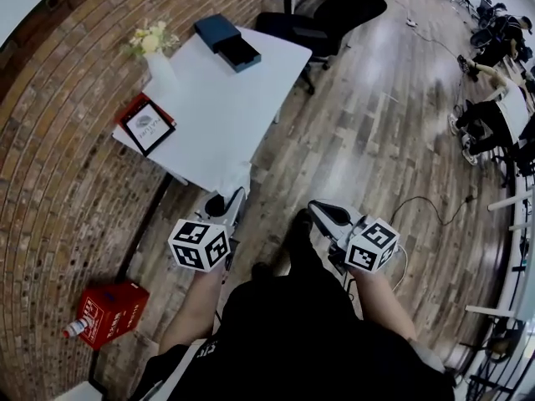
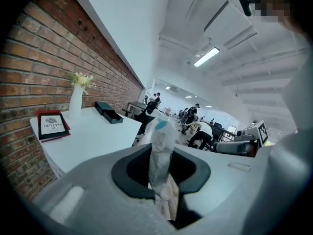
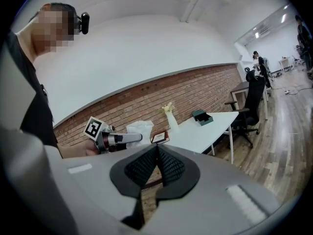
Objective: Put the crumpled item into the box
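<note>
- The left gripper (image 2: pixel 161 169) has its fingers (image 2: pixel 131 171) closed partway on the crumpled white wrapper of thin plastic (image 2: pixel 160 143). The wrapper sticks up between them, held in the air near the closest corner of the white worktop (image 1: pixel 217 111).
- The right gripper (image 3: pixel 157 166) has its fingers (image 3: pixel 142 168) pressed together with nothing between them.
- The wrapper looks very light, soft and springy. It would probably slip if the hold loosened, and it cannot break. The pinch low on the bundle seems sound, and a firm squeeze does no harm.
- The dark teal box (image 1: pixel 242 55) lies at the worktop's far end in two halves, side by side. The nearer half looks open. I judge it shallow, so the wrapper may spring back out.
- A white vase of flowers (image 1: pixel 159 67) and a red-framed picture (image 1: pixel 148 124) stand along the brick-wall side, well apart from the box.
- The bare middle of the worktop gives open room for the approach. A black office chair (image 1: pixel 334 15) stands beyond the far edge.
</note>
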`<act>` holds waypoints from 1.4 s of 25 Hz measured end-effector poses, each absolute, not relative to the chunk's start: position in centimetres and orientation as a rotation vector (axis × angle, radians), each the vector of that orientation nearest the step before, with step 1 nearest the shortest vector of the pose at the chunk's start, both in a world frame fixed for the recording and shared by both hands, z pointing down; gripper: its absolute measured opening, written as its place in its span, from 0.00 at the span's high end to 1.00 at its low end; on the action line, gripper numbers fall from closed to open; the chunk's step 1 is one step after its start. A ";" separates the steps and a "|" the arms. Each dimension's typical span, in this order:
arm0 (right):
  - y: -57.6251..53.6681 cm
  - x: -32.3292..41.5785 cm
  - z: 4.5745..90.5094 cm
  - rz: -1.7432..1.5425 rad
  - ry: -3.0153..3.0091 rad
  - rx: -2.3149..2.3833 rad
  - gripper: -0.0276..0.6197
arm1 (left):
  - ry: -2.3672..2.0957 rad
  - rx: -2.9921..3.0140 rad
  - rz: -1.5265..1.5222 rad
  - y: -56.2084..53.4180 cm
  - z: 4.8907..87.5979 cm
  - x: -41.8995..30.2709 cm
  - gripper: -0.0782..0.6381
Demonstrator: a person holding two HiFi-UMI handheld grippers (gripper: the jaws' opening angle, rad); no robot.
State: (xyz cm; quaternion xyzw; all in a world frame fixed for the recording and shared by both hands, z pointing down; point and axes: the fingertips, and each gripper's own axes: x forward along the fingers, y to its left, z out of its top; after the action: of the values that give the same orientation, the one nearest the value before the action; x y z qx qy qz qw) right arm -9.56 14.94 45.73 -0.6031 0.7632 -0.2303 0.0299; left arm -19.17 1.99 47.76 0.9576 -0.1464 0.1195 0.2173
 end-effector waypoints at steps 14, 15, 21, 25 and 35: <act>3.6 2.1 43.2 -0.598 2.506 -1.738 0.96 | -0.583 2.661 0.260 -7.6 45.0 -9.7 0.79; 3.4 3.3 43.3 -0.600 2.499 -1.737 0.96 | -0.581 2.664 0.260 -7.9 44.8 -8.5 0.79; 2.7 10.8 43.7 -0.635 2.431 -1.769 0.96 | -0.573 2.690 0.288 -10.1 43.8 -1.5 0.79; 2.7 15.9 43.6 -0.633 2.416 -1.786 0.96 | -0.586 2.705 0.276 -11.5 43.1 2.8 0.79; 0.4 20.8 43.9 -0.656 2.452 -1.726 0.96 | -0.626 2.680 0.256 -13.3 43.8 7.3 0.79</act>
State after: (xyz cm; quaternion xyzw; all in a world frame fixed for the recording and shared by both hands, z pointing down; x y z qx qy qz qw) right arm 20.76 0.37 43.86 -0.5620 0.7982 -0.2136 0.0362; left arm 7.29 -13.33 43.80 0.9524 -0.2224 0.0909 0.1877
